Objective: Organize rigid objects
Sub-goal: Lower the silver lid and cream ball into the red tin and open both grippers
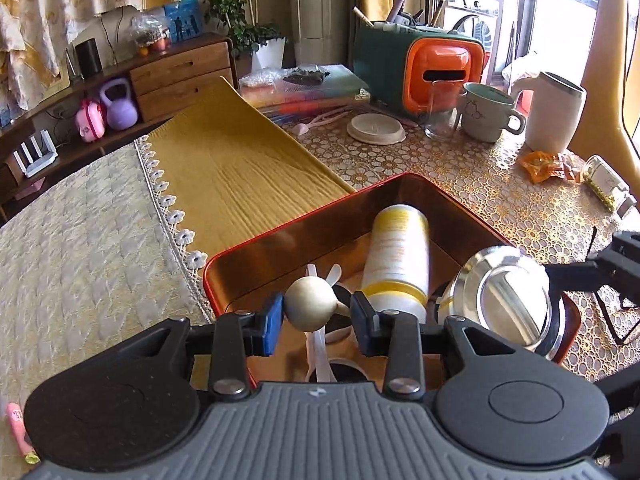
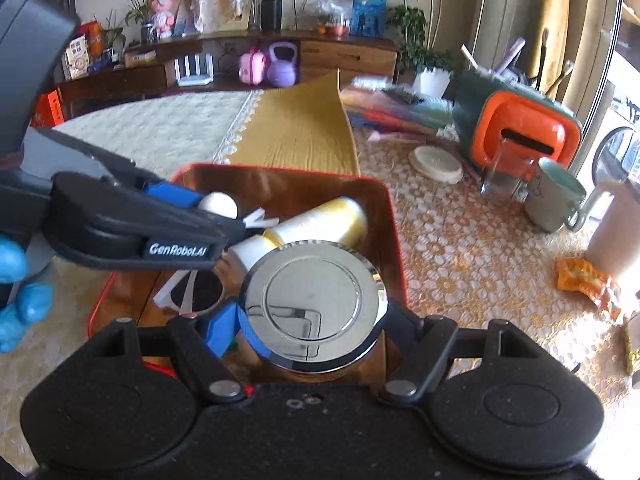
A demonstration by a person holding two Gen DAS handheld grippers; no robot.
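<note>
The tin (image 1: 404,184), red outside and coppery inside, fills the lower middle of both views and already holds a white-and-yellow bottle (image 1: 396,256) lying on its side, plus some pale plastic bits. Over it hang two loads. The right gripper (image 2: 316,320) is clamped wide on a chrome disc (image 2: 316,300), seen lower centre in its own view; the left gripper (image 1: 318,318) is closed on a cream ball (image 1: 310,304) at the lower middle of its view, with the blue pad (image 1: 274,326) against it.

Judging by this, the main risk is the two claws colliding: in the right view the left claw (image 2: 224,216) crosses the tin just above the disc, so either drop could knock the other. The disc is polished and held only at its rim, so it may slip or land on the bottle and tip out. The ball looks likely to roll once freed.

Hard to read: the right claw's far pad is hidden behind the disc; what the ball is attached to, if anything, is unclear; the tin's near wall is cut off by the gripper bodies; the right view is motion-blurred.
</note>
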